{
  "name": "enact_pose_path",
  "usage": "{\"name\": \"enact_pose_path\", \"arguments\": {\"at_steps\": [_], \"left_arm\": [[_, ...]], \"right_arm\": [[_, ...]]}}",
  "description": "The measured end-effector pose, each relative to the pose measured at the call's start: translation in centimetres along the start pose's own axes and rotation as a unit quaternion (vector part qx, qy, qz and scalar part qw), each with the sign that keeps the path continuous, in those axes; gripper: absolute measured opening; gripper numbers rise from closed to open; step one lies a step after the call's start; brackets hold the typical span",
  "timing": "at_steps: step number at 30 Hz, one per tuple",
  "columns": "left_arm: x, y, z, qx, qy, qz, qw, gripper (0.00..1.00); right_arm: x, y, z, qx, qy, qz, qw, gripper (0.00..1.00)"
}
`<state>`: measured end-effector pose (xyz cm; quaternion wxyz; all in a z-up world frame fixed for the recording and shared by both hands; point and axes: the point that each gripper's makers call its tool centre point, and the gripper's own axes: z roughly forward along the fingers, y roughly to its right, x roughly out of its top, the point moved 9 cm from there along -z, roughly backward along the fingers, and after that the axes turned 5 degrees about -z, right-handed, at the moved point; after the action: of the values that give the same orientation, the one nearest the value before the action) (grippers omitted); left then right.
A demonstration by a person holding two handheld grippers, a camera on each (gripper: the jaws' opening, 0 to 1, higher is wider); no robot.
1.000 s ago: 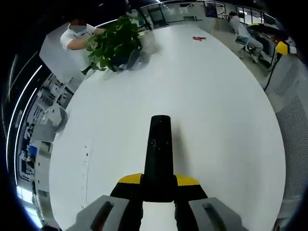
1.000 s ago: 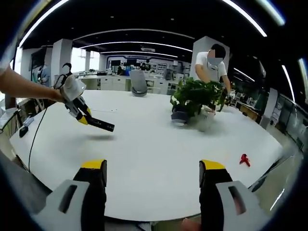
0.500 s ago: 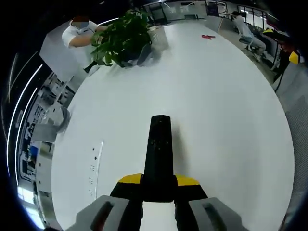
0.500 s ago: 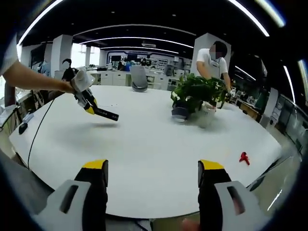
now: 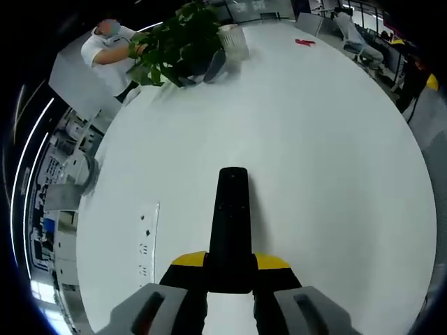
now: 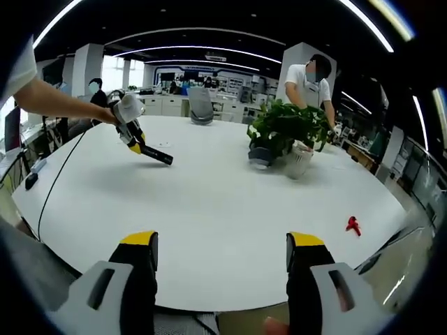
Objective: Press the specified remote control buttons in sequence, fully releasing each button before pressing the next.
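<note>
Left gripper view: my left gripper (image 5: 230, 269) is clamped on the black remote (image 5: 231, 227), which sticks straight out toward 12 o'clock from between the yellow-tipped jaws, held above the white table (image 5: 335, 174). A few small buttons show on its top face, too small to read. At 11 o'clock, far side of the table, a leafy potted plant (image 5: 178, 42) w/ a white pot (image 5: 232, 42) just beside it; a person in a white shirt (image 5: 105, 52) leans at the plant. Small red object (image 5: 304, 42) at 1 o'clock near the table edge. At 8 o'clock, a socket strip (image 5: 144, 241) set in the tabletop.

Right gripper view: my right gripper (image 6: 220, 269) has jaws spread wide, nothing between them, over the near table edge. At 10 o'clock I see the left gripper holding the remote, tip tilted down above the table, w/ a bare forearm (image 6: 63, 105) behind it. Plant at 1 o'clock, person behind it. Red object at 4 o'clock.
</note>
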<state>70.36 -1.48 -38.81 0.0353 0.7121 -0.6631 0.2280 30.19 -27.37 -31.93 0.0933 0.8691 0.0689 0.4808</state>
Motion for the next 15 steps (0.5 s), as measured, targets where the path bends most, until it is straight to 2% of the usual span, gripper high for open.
{"name": "enact_pose_path", "arguments": {"at_steps": [4, 15], "left_arm": [[-0.3, -0.4, 0.5, -0.011, 0.004, -0.019, 0.9998, 0.23], [-1.6, -1.2, 2.6, -0.035, -0.010, -0.014, 0.9993, 0.23]], "right_arm": [[0.0, 0.1, 0.0, -0.003, -0.001, 0.004, 1.0000, 0.77], [-0.2, 0.0, 0.1, -0.002, -0.014, -0.003, 0.9999, 0.76]]}}
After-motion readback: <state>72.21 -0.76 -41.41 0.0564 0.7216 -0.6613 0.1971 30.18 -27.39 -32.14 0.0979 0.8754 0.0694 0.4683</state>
